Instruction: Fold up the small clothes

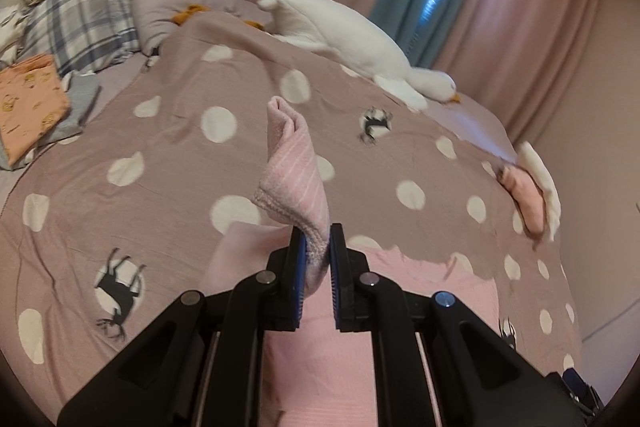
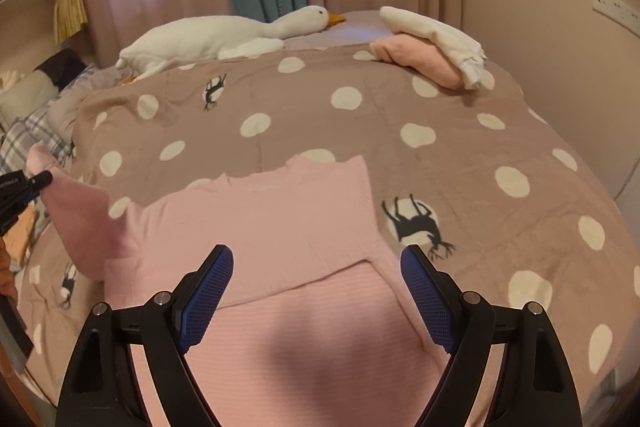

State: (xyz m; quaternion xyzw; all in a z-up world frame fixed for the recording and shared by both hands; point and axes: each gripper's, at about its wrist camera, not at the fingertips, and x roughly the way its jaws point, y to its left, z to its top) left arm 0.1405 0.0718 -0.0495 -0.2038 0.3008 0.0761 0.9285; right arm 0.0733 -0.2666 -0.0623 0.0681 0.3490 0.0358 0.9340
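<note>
1. Left wrist view: the left gripper (image 1: 318, 259) is clenched on the cuff of the pink sweater's sleeve (image 1: 292, 163), which stands up ahead of its fingers, lifted off the dotted blanket (image 1: 168, 187). The sweater body lies below and just behind the fingertips. Far off to the left sit folded clothes (image 1: 28, 103), apparently done.

2. Right wrist view: the right gripper (image 2: 317, 291) is released, jaws wide apart, hovering above the pink sweater (image 2: 280, 219), which lies flat directly ahead and beneath. One side looks already turned in; the left sleeve fold seems underway, and the final folds remain.
</note>
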